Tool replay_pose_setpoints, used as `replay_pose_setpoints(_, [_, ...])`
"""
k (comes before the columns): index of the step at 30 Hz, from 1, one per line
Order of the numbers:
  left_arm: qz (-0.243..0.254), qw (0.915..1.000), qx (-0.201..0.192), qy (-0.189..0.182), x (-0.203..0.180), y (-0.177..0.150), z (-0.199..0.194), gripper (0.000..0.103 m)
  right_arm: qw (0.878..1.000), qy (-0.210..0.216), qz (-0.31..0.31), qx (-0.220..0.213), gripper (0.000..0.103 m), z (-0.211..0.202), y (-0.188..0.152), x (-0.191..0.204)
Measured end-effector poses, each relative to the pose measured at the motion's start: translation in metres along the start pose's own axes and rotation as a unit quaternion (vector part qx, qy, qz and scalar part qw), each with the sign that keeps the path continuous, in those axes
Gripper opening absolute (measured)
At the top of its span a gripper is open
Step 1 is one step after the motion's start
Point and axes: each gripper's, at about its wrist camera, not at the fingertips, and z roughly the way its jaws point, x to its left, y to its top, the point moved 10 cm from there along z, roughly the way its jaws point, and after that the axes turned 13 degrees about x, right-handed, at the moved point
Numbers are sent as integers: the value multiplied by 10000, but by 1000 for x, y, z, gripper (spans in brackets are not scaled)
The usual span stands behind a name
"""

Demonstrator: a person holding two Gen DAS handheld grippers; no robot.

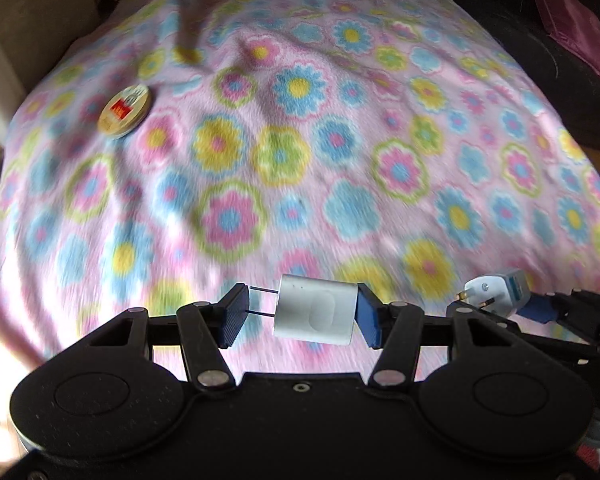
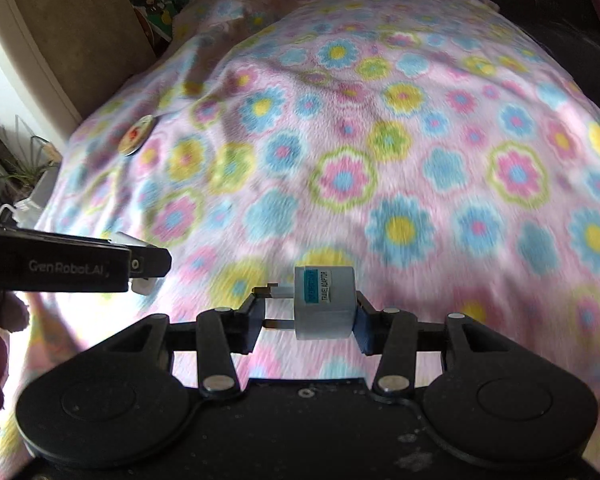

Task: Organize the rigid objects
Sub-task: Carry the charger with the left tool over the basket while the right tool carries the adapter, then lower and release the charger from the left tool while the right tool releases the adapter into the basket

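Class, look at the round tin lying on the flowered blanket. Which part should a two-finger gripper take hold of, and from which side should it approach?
Grip the round tin across its rim, one finger on each opposite edge, coming down from above. It lies flat, lid up, on the soft blanket, and looks shallow, so its side wall is probably too low for a sideways approach. Nothing crowds it. Both grippers are full now: the left gripper holds a white plug.
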Motion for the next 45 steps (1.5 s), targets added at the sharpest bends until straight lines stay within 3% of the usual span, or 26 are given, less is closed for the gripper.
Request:
replay_pose_setpoints(6, [-86, 9999, -56, 11, -10, -49, -23, 54, 9998, 7, 200, -12, 45, -30, -49, -1])
replay_pose_setpoints(17, [-261, 9996, 82, 24, -25, -121, -25, 54, 9983, -200, 514, 200, 45, -58, -124, -8])
replay_pose_setpoints(30, [-629, 9980, 104, -40, -20, -166, -23, 54, 9977, -491, 436, 149, 45, -80, -156, 3])
replay_pose_setpoints(45, [-901, 9950, 392, 176, -10, -173, -6, 54, 9968, -648, 308, 358, 45, -64, -162, 4])
